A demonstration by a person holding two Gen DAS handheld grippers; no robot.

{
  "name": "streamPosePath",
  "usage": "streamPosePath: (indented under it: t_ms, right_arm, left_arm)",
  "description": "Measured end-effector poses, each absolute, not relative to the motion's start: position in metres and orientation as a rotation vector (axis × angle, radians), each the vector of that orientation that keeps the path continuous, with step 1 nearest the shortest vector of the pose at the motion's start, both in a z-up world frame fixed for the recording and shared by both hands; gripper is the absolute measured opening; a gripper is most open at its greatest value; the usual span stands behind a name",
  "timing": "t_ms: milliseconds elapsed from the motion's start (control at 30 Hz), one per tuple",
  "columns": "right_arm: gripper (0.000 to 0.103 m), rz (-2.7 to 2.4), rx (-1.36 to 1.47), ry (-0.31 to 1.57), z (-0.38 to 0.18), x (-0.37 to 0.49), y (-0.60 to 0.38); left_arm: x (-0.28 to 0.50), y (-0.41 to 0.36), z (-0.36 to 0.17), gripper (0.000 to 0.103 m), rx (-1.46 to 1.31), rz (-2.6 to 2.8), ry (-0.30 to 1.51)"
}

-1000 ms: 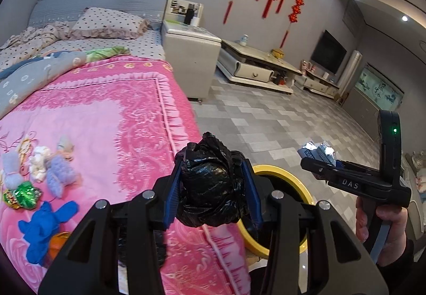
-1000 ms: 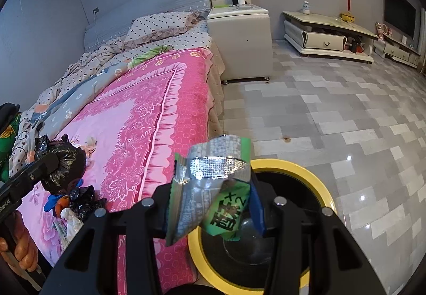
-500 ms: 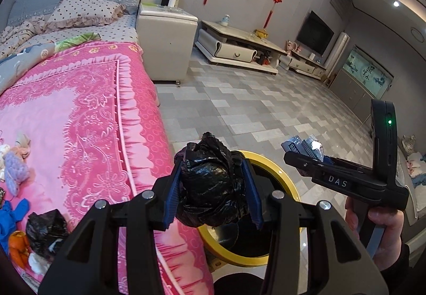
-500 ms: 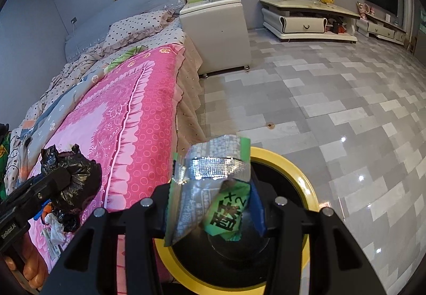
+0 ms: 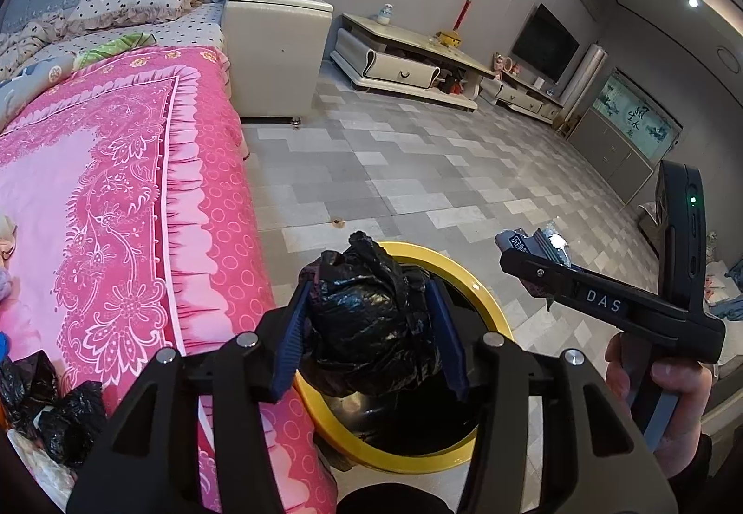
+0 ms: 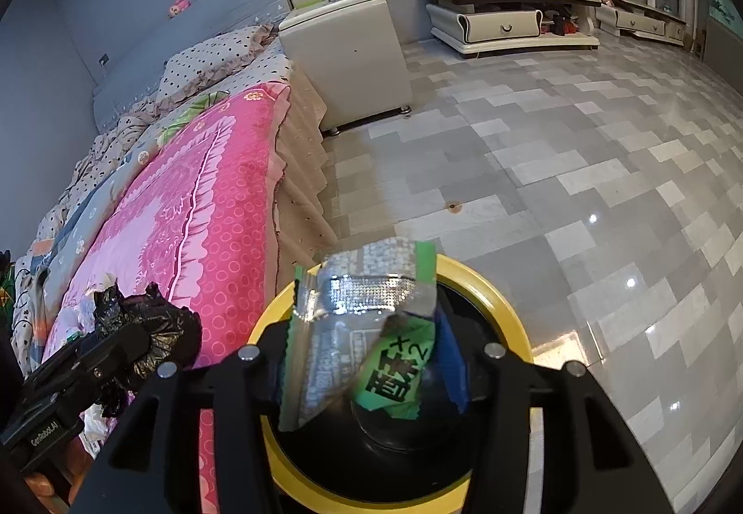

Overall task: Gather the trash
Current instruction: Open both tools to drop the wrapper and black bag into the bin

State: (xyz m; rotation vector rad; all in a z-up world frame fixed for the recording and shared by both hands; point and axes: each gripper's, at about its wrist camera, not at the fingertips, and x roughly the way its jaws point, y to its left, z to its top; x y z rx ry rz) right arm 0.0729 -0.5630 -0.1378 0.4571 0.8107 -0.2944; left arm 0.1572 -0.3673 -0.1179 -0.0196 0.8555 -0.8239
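Both tongs are hanging over the bin, loosening on their trash.

The left tongs (image 5: 371, 333) are carrying a crumpled black bag (image 5: 374, 328) and the right tongs (image 6: 367, 342) a green and silver wrapper (image 6: 357, 328); the jaws of both have just been opening, each piece still sitting between its pads. The yellow-rimmed bin (image 6: 506, 319) beside the bed (image 5: 116, 170) is lying directly below both, the right tongs more squarely over its mouth.

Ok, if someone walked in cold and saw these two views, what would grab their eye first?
Probably the crumpled black bag between the left tongs and the silver-and-green wrapper between the right tongs, both poised over the yellow-rimmed bin on the floor. Next, the bright pink bedspread beside the bin, with more black bags lying at its near edge.
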Motion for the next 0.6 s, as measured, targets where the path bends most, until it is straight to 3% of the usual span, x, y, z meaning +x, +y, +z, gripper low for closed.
streamPosePath:
  t_ms: [200,367,600]
  right_arm:
    - [0.052,-0.318,0.473,0.818,-0.141,0.068,-0.565]
    - [0.062,-0.341,0.483,0.819,-0.143,0.065,-0.567]
    - [0.063,-0.351,0.498,0.822,-0.144,0.058,-0.567]
  left_arm:
    - [0.151,-0.368,-0.119,0.058,-0.021,-0.836,0.852]
    - [0.149,-0.361,-0.116,0.065,-0.030,-0.832,0.848]
    - [0.146,-0.342,-0.108,0.074,-0.035,-0.805,0.825]
